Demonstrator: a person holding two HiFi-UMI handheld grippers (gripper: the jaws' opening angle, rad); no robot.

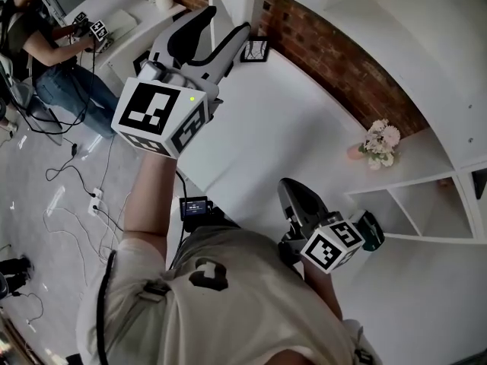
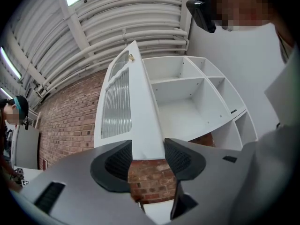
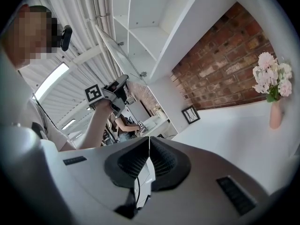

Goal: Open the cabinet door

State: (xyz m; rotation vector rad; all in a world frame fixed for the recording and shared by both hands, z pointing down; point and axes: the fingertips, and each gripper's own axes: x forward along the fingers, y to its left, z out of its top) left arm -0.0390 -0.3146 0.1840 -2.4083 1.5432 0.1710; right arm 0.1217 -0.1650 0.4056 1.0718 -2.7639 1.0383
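I find no legible text anywhere; the small screen [image 1: 194,206] at my waist shows print too tiny to read.

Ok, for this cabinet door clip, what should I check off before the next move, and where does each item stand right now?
1. Left gripper has the cabinet door: ok. The door's lower edge sits between the jaws, and both of them are against it.
2. Door swung away from the cabinet: ok. The shelves are open to view.
3. Right gripper free: ok. Its jaws are together with nothing between them, and it is held low.
4. Flower vase out of the way: ok. It stands on the counter, apart from both grippers.
5. Door at full swing: cannot tell, because no view shows the hinge.
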